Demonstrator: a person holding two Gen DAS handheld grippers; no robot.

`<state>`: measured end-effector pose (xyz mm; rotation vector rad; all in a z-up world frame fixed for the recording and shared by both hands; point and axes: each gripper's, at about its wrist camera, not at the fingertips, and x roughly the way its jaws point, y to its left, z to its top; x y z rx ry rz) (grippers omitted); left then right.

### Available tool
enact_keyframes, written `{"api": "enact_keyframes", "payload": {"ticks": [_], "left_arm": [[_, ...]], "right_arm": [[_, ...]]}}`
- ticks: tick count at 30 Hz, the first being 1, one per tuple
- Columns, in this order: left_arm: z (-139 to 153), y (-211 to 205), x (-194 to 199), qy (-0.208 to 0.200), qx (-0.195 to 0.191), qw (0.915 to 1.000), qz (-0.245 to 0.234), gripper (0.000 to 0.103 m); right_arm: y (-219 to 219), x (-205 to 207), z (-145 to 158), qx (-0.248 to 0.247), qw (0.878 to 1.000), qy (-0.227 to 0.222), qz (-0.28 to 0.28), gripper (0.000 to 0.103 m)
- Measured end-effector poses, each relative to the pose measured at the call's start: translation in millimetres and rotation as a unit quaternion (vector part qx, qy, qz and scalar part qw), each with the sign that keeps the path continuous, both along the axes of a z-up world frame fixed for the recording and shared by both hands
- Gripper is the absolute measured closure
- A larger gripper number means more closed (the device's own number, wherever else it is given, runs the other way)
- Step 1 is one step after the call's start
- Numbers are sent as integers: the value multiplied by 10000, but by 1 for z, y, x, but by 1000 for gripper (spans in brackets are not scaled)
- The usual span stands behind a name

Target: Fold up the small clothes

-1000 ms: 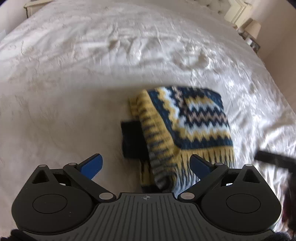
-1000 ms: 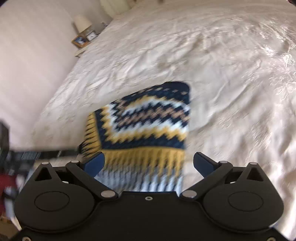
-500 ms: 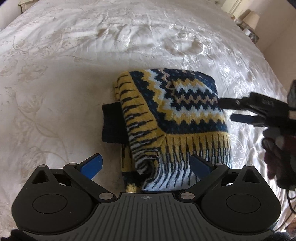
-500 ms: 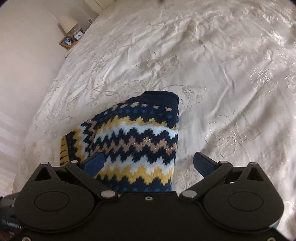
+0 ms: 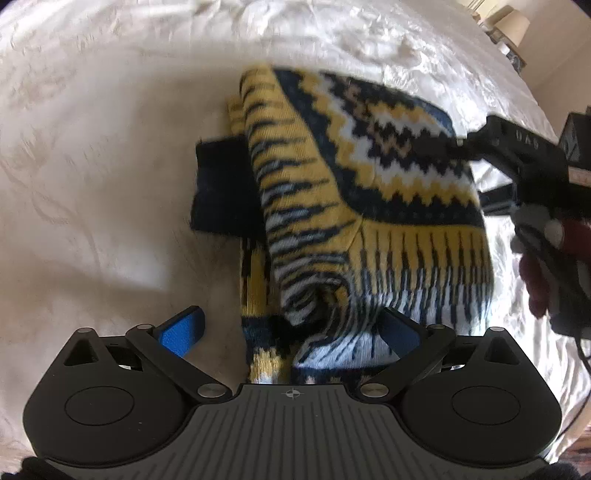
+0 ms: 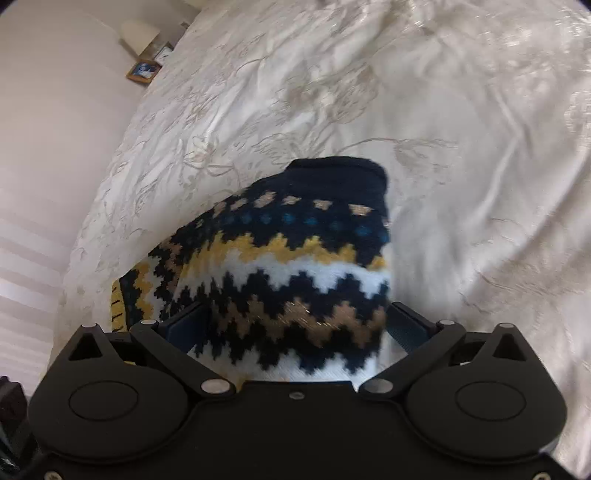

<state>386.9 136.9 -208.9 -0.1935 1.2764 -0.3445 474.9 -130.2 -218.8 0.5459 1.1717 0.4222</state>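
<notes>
A small knitted sweater point(image 5: 369, 206) with navy, yellow, white and tan zigzags lies folded on the white bedspread point(image 5: 92, 184). A dark navy cuff point(image 5: 221, 188) sticks out at its left side. My left gripper point(image 5: 291, 328) is open, its blue pads on either side of the sweater's near striped edge. My right gripper point(image 6: 295, 325) is open and low over the sweater point(image 6: 288, 266), which fills the gap between its fingers. The right gripper also shows in the left wrist view point(image 5: 517, 155), reaching over the sweater's right side.
The embroidered white bedspread point(image 6: 461, 147) spreads all around the sweater. A bedside table with a lamp point(image 6: 138, 35) and a framed picture point(image 6: 144, 71) stands past the bed's far corner. A pale wall runs along the left of the right wrist view.
Both grippers have moved closer and lower onto the sweater. The right gripper now reaches further over its right side. Both stay open.
</notes>
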Motion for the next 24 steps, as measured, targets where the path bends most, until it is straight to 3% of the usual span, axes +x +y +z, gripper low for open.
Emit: {"api": "enact_keyframes", "payload": {"ticks": [8, 14, 17, 18, 19, 20, 21, 23, 24], "left_arm": [[-17, -7, 8, 5, -288, 9995, -90, 1], [-21, -18, 21, -107, -401, 9981, -458, 1], [-21, -14, 23, -44, -543, 9981, -291, 3], [-21, -10, 22, -40, -606, 9981, -130, 7], [-20, -7, 22, -20, -679, 9977, -37, 23], [-19, -6, 22, -12, -820, 9966, -106, 47], [-17, -5, 21, -14, -970, 9951, -200, 52], [-10, -7, 18, -164, -916, 9950, -350, 67], [-6, -8, 16, -251, -938, 9943, -440, 67]], "right_arm": [[9, 9, -9, 309, 9993, -112, 192, 0], [9, 8, -10, 386, 9990, -156, 184, 0], [9, 5, -9, 353, 9992, -80, 142, 0], [10, 5, -8, 377, 9992, -16, 112, 0], [10, 4, -8, 428, 9990, 61, 99, 0], [10, 4, -6, 433, 9990, 100, 86, 9], [11, 2, -2, 399, 9991, 80, 69, 28], [10, -3, 8, 89, 10000, 42, 0, 46], [9, -6, 14, 108, 9999, -16, -7, 50]]}}
